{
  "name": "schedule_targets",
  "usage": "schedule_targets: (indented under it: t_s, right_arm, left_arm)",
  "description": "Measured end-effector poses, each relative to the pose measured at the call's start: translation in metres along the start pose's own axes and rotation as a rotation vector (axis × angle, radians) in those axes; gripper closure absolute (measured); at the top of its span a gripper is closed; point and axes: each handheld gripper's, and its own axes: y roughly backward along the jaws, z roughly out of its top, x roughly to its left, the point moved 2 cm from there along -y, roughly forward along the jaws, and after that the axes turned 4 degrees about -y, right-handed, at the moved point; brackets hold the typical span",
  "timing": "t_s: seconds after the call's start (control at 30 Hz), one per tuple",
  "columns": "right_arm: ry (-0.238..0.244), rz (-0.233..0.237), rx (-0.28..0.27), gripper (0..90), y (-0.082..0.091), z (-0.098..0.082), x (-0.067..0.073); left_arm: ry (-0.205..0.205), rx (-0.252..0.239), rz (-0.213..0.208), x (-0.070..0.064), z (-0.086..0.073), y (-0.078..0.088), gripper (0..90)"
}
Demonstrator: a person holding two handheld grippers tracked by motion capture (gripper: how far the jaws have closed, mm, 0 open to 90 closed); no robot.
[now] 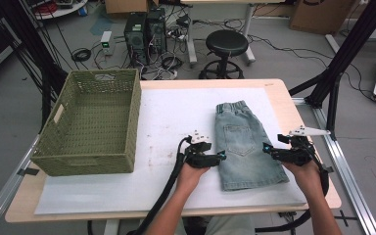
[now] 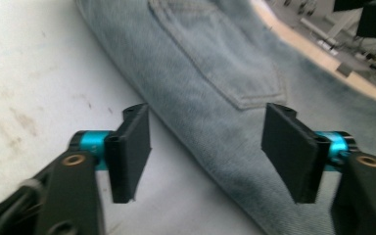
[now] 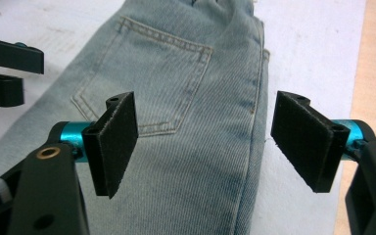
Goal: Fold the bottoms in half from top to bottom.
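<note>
both fingers wide, empty, flanking shorts (image 1: 245, 144) edges; bare mat (image 1: 176, 112) btwn shorts & basket (image 1: 93, 127).

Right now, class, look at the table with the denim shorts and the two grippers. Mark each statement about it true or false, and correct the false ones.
1. The denim shorts lie folded on the white mat. True.
2. The green woven basket holds a folded shirt. False: nothing lies in it.
3. The left gripper is clamped on the shorts. False: its jaws stand apart over the shorts' edge, pressing nothing.
4. The right gripper is open above the shorts. True.
5. The basket stands to the right of the shorts in the high view. False: it stands to their left.
</note>
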Motion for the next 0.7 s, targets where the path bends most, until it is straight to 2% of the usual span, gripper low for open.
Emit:
schedule_targets:
  t_s: [0.17,0.3,0.4,0.57,0.63,0.7]
  right_arm:
    - [-0.006,-0.004,0.01,26.2,-0.003,-0.002,-0.001]
    - [-0.009,-0.003,0.011,26.2,-0.003,-0.002,-0.002]
    - [-0.003,-0.005,0.016,26.3,-0.004,-0.002,-0.001]
    - [0.004,-0.014,0.032,27.3,-0.007,-0.003,0.0]
    - [0.003,-0.027,0.038,30.9,-0.007,-0.004,-0.001]
    - [-0.004,-0.052,0.056,38.7,-0.009,-0.007,-0.004]
  left_arm:
    - [0.035,0.07,0.004,-0.005,-0.004,-0.009,41.1]
    - [0.048,0.089,0.011,-0.008,-0.004,-0.012,46.0]
    - [0.007,0.106,0.04,-0.013,-0.004,-0.014,51.3]
    - [-0.078,0.13,0.101,-0.023,-0.005,-0.015,66.8]
    - [-0.109,0.137,0.118,-0.028,-0.006,-0.016,72.6]
    - [-0.107,0.134,0.118,-0.031,-0.007,-0.016,77.4]
